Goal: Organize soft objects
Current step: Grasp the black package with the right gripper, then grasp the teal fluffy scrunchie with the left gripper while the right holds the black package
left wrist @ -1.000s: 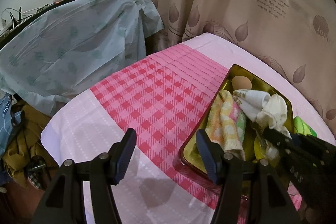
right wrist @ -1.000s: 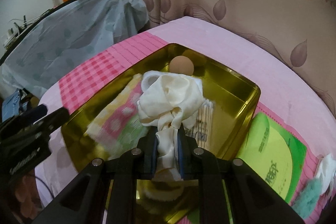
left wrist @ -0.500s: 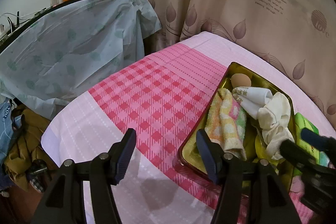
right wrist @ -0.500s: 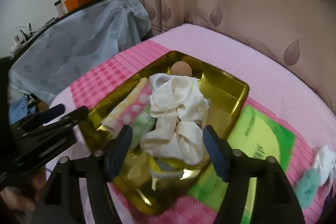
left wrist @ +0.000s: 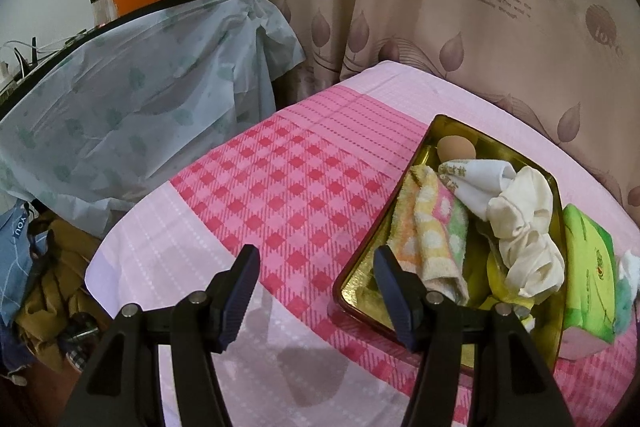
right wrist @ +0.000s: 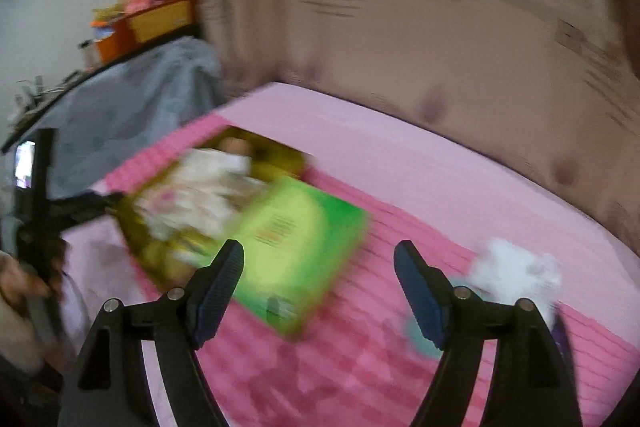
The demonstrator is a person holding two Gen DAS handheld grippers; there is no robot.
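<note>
A gold tray (left wrist: 370,241) lies on the pink checked cloth, right of my left gripper (left wrist: 316,259), which is open and holds nothing. In the tray lie a striped towel (left wrist: 436,227), a printed white cloth (left wrist: 476,179), a crumpled cream cloth (left wrist: 524,227) and a tan ball (left wrist: 456,147). The right wrist view is blurred. My right gripper (right wrist: 320,255) hangs over the cloth, its jaws opening, nothing between them. The tray (right wrist: 280,151) is at its upper left. A white fluffy piece (right wrist: 516,267) and a teal piece (right wrist: 420,335) lie to its right.
A green flat pack (left wrist: 588,259) lies against the tray's right side, also seen as the green pack (right wrist: 304,239). A leaf-print curtain (left wrist: 480,27) hangs behind the table. A covered shelf (left wrist: 140,99) with boxes stands at the left. Bags lie on the floor (left wrist: 48,287).
My right gripper let go of the cream cloth, which now lies in the tray. It then opened wide and swung away to the right and up. The left gripper stayed put.
</note>
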